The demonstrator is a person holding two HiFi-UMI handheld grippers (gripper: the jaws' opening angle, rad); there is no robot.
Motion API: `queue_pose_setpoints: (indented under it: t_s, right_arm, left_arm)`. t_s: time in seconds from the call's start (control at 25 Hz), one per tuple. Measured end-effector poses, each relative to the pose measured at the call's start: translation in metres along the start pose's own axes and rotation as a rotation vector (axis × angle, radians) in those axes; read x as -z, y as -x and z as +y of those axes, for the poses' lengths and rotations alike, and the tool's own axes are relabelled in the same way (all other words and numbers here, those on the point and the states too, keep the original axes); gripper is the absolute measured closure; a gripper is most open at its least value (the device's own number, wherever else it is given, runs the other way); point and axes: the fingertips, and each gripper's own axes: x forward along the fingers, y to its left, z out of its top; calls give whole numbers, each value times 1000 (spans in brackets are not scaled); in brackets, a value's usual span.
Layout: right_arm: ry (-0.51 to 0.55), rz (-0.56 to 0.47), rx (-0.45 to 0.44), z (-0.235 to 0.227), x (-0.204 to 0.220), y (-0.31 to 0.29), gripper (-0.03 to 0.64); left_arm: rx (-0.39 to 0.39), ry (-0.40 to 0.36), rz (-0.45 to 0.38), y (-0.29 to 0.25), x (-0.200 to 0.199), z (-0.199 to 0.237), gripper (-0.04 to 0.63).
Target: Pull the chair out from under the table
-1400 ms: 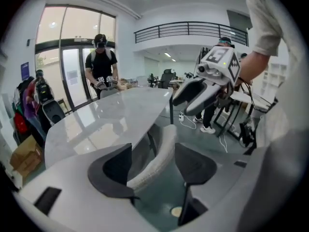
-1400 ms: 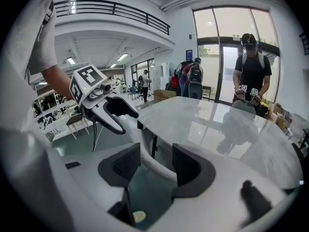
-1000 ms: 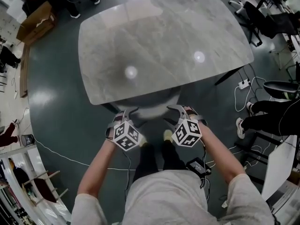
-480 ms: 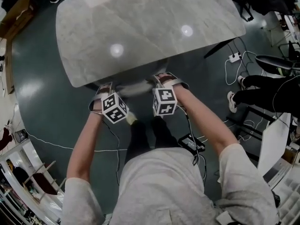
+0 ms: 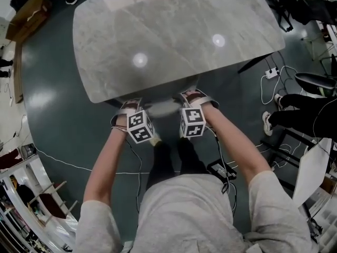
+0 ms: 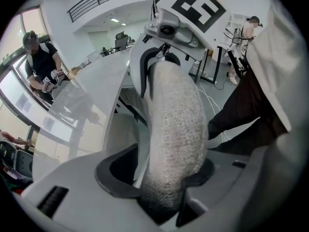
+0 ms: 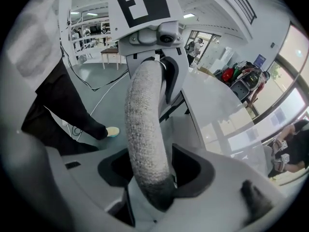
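Observation:
The chair is tucked under the grey marble table (image 5: pixel 174 30); only the top of its grey fabric back (image 5: pixel 163 108) shows at the near table edge. My left gripper (image 5: pixel 128 105) sits on the left end of that back, my right gripper (image 5: pixel 194 95) on the right end. In the left gripper view the chair back (image 6: pixel 174 124) runs between the left gripper's (image 6: pixel 161 182) jaws; they have just been closing and press on the fabric. In the right gripper view the chair back (image 7: pixel 145 129) is likewise pinched by the right gripper (image 7: pixel 152 178).
A power strip (image 5: pixel 272 73) and cables lie on the dark floor at the right. A seated person's legs (image 5: pixel 300 117) are close by there. A cardboard box (image 5: pixel 31 12) stands at the far left. My own legs (image 5: pixel 168 157) are just behind the chair.
Both grippers have come down onto the top of the chair back and rolled inward. They stand closer together than a second ago.

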Motion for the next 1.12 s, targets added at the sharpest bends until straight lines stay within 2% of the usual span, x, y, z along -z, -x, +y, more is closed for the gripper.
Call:
queue_pose_setpoints:
  t_s: [0.16,0.24,0.4,0.6,0.72,1.12]
  right_arm:
    - [90,62,16,-1,0,-9,409]
    - [151,88,19,2,0,-15,439]
    - [202,97,-28,8,7,-14,487]
    - [213,116,-97,10,2,-16,517]
    - [223,134,-94,9,4,-19,517]
    - [222,127,-101,13,8,-18,531]
  left_arm:
    - [17,-52,15,-1,2,-1,403]
    - [34,-94,34,-2,6,-5,432]
    - [67,-150,33,-2,-3,-10,482]
    - [90,-159,41,3,3,-10,497]
    - [68,-175,49,-1,3,-8,495]
    - [73,-186,54,-4,0,-13,514]
